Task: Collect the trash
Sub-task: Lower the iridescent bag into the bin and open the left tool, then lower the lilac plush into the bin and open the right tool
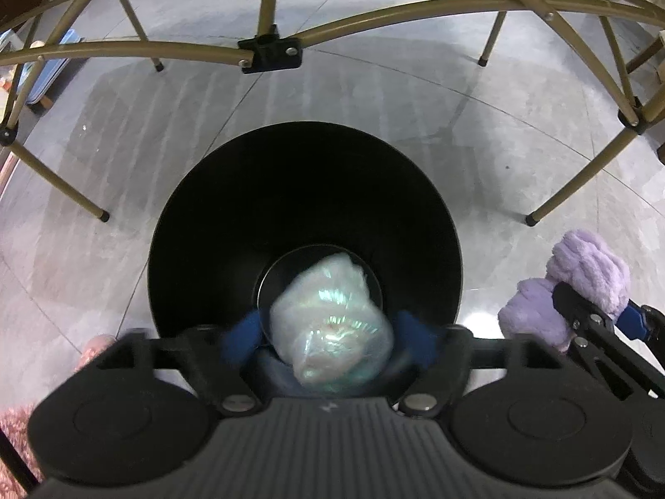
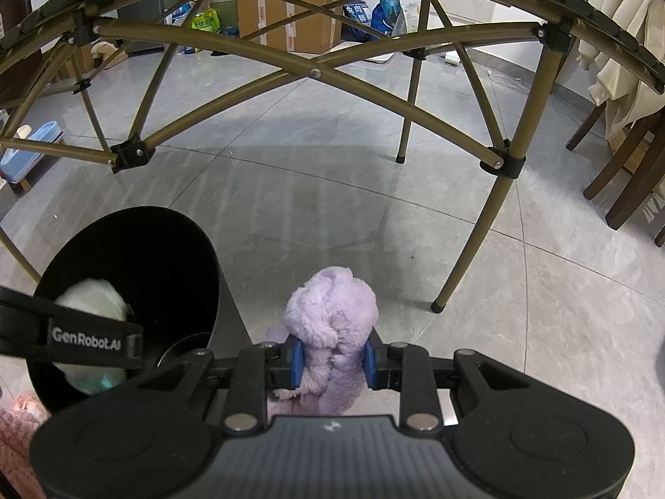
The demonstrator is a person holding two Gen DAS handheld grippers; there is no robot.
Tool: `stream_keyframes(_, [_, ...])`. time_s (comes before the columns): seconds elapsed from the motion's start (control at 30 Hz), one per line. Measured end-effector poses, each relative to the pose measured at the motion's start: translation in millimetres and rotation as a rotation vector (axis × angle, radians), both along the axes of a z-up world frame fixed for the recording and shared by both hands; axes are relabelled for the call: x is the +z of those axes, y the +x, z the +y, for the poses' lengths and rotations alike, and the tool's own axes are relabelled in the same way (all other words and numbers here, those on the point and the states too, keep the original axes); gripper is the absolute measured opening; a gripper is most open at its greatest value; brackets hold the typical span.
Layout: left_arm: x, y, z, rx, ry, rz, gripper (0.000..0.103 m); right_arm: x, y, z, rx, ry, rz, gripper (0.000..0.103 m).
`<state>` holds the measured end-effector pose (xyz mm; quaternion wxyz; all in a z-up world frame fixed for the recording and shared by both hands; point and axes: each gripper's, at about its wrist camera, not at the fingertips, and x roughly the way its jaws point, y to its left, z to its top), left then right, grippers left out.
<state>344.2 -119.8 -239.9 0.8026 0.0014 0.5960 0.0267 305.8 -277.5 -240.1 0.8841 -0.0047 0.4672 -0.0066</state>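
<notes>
A black round bin (image 1: 249, 228) stands on the grey tile floor, directly under my left gripper (image 1: 330, 339). Between its blue fingers (image 1: 243, 339), which stand spread apart, a crumpled clear plastic bag (image 1: 332, 324) shows blurred over the bin's mouth; the pads do not seem to press on it. The right wrist view shows the same bag (image 2: 91, 295) at the bin (image 2: 137, 258) opening. Just right of the bin, my right gripper (image 2: 330, 359) is shut on a fluffy purple cloth (image 2: 332, 307), which is also at the right edge of the left wrist view (image 1: 582, 274).
Tan metal legs and cross braces of a folding table (image 2: 469, 245) rise around and beyond the bin. Dark wooden chairs (image 2: 623, 174) stand at right, cardboard boxes (image 2: 291, 12) at the back, a blue tray (image 2: 29, 145) at left. Something pink and fuzzy (image 2: 16, 428) lies at bottom left.
</notes>
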Motion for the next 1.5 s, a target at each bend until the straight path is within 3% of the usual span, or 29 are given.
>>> stream_keyframes(0.1, [-1, 1, 2, 0.020, 0.003, 0.028, 0.101, 0, 0, 0, 0.000, 0.001, 0.000, 0.027])
stream_keyframes(0.27, [-2, 1, 6, 0.027, -0.013, 0.061, 0.102, 0, -1, 0, 0.001, 0.002, -0.002, 0.027])
stream_keyframes(0.73, [1, -1, 6, 0.021, -0.011, 0.055, 0.102, 0, -1, 0, -0.001, -0.003, -0.002, 0.027])
stream_keyframes(1.5, [22, -9, 37, 0.017, 0.033, -0.023, 0.102, 13, -6, 8, 0.027, -0.004, -0.013, 0.027])
